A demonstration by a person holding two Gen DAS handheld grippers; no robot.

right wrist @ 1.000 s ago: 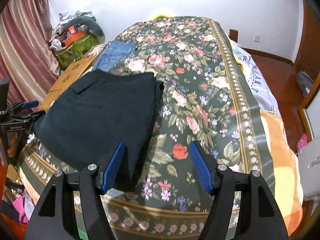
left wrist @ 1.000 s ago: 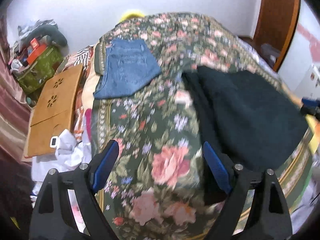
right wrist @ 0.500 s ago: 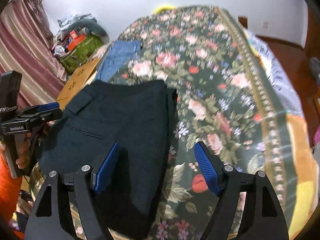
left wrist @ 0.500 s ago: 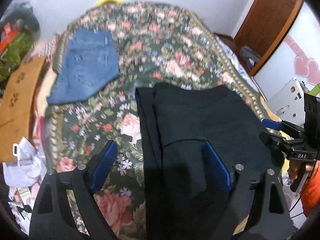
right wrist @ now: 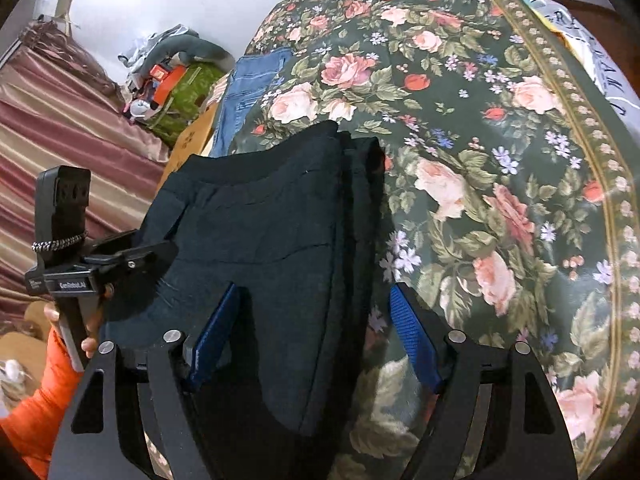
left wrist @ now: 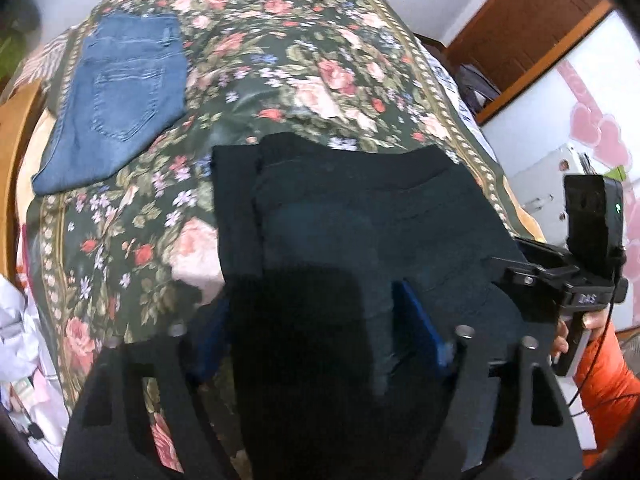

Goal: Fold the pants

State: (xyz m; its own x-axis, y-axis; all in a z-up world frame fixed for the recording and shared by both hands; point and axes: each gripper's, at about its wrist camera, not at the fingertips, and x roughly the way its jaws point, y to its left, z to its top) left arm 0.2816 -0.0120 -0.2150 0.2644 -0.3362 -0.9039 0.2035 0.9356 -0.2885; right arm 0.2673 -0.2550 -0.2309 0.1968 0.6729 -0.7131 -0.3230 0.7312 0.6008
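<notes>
Dark folded pants (left wrist: 360, 216) lie on the floral bedspread (left wrist: 280, 52) near its front edge; they also show in the right wrist view (right wrist: 272, 216). My left gripper (left wrist: 316, 332) is open, its jaws low over the near-left part of the pants, the left blue pad partly hidden by the cloth. My right gripper (right wrist: 312, 332) is open, its jaws straddling the pants' near-right edge. Each gripper shows in the other's view, the right one (left wrist: 560, 276) and the left one (right wrist: 92, 264), both beside the pants.
Folded blue jeans (left wrist: 116, 96) lie at the bed's far left, also in the right wrist view (right wrist: 248, 88). A wooden board (left wrist: 12, 128) and clutter with a green bag (right wrist: 180, 96) stand left of the bed. A wooden door (left wrist: 532, 28) is at right.
Both grippers have moved forward and down onto the dark pants from either side. Both stay open. The pants have not moved.
</notes>
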